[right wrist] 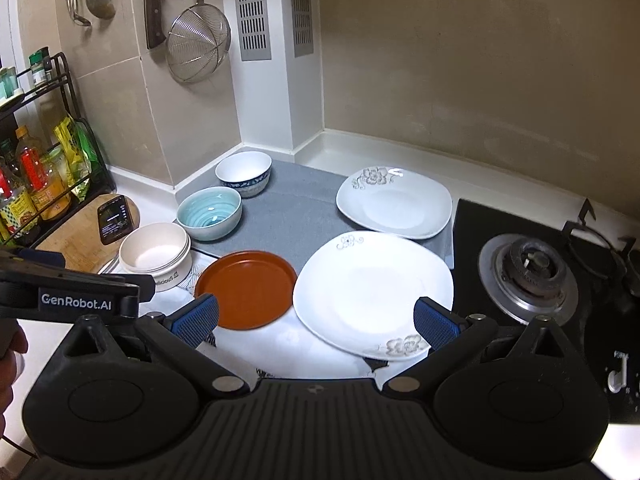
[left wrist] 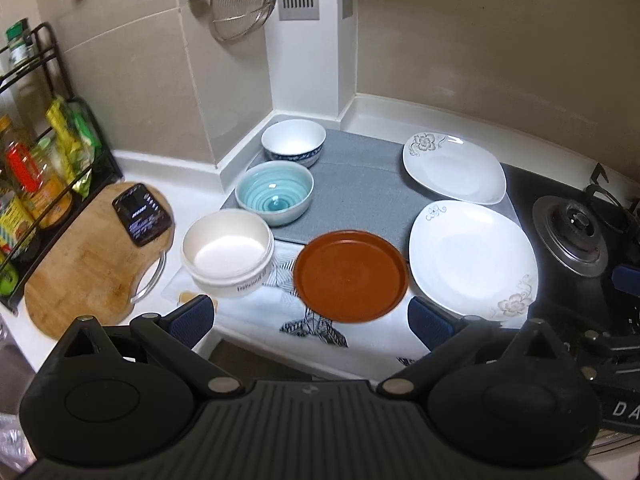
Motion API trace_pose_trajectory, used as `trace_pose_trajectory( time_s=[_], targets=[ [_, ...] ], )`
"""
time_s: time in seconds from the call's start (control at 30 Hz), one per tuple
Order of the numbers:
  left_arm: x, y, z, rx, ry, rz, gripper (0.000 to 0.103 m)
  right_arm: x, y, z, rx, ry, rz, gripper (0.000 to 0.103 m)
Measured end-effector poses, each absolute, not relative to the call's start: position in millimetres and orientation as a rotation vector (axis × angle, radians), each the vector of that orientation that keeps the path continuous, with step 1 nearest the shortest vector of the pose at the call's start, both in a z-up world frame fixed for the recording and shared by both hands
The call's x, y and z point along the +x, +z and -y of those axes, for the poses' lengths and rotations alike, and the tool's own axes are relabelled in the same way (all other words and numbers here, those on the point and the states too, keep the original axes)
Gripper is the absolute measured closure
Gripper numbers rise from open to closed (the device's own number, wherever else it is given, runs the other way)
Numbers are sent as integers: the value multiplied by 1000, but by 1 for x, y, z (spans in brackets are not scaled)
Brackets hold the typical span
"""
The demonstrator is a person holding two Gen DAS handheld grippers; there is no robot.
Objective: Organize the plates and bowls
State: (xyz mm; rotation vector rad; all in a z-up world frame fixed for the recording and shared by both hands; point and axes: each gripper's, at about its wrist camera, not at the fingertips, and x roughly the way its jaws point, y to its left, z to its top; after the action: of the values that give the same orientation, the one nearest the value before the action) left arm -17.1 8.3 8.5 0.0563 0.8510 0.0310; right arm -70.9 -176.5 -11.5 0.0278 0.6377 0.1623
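Note:
Three bowls stand in a row at the left: a white tub bowl [left wrist: 228, 254] [right wrist: 156, 254], a teal bowl [left wrist: 274, 192] [right wrist: 209, 213] and a white bowl with a blue band [left wrist: 293, 142] [right wrist: 243, 173]. A brown round plate [left wrist: 351, 276] [right wrist: 246, 289] lies in front. Two white flowered plates lie to the right, one near [left wrist: 472, 258] [right wrist: 374, 290] and one far [left wrist: 454, 168] [right wrist: 394, 202]. My left gripper [left wrist: 310, 322] is open and empty, hovering in front of the brown plate. My right gripper [right wrist: 316, 320] is open and empty, above the near edges of the brown plate and the near white plate.
A grey mat [left wrist: 360, 176] [right wrist: 296, 204] and a patterned cloth [left wrist: 280, 312] cover the counter. A cutting board [left wrist: 80, 264] with a phone [left wrist: 142, 214] lies left, beside a bottle rack [left wrist: 40, 168]. A gas burner [left wrist: 576, 236] [right wrist: 528, 276] is on the right. Walls close the corner behind.

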Motion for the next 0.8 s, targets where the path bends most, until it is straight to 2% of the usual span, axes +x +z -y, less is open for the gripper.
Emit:
trace_pose_trajectory(
  time_s=[0.8],
  targets=[
    [67,-16,-71,81,-48,-944,0,2,-19,117,59,84,-731,0]
  ],
)
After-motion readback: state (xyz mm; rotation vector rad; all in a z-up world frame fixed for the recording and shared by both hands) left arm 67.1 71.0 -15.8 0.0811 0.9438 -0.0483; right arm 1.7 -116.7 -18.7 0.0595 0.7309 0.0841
